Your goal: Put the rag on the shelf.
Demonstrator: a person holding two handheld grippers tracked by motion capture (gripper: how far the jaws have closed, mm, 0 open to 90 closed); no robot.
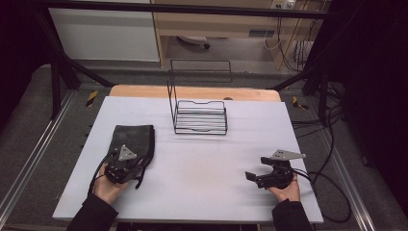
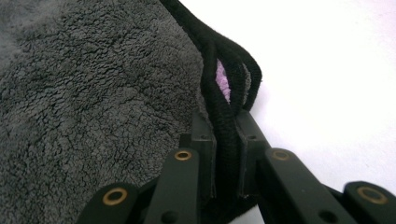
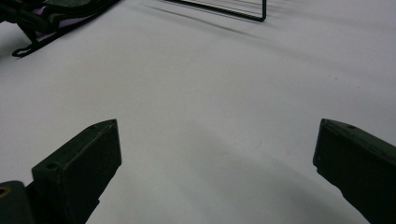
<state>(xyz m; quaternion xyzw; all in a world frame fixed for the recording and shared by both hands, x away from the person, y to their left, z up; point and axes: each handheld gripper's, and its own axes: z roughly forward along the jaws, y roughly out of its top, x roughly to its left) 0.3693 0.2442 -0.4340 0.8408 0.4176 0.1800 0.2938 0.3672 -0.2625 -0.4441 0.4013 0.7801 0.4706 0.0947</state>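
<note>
A folded dark grey fleece towel (image 1: 132,137) with black edging lies on the left of the white table (image 1: 202,187). My left gripper (image 1: 136,166) sits at the towel's near right corner. In the left gripper view its jaws are shut (image 2: 227,140) on the black edging (image 2: 219,93), which stands up between the pads; a bit of pink shows inside the fold. My right gripper (image 1: 256,168) rests low at the table's near right, open (image 3: 217,140), with nothing between its jaws. The towel (image 3: 56,14) shows far off in the right gripper view.
A black wire rack (image 1: 199,118) with a tall back frame stands at the middle rear of the table; its front bar (image 3: 224,10) shows in the right gripper view. Cables trail off the table's right side. Bare table surface lies between the two grippers.
</note>
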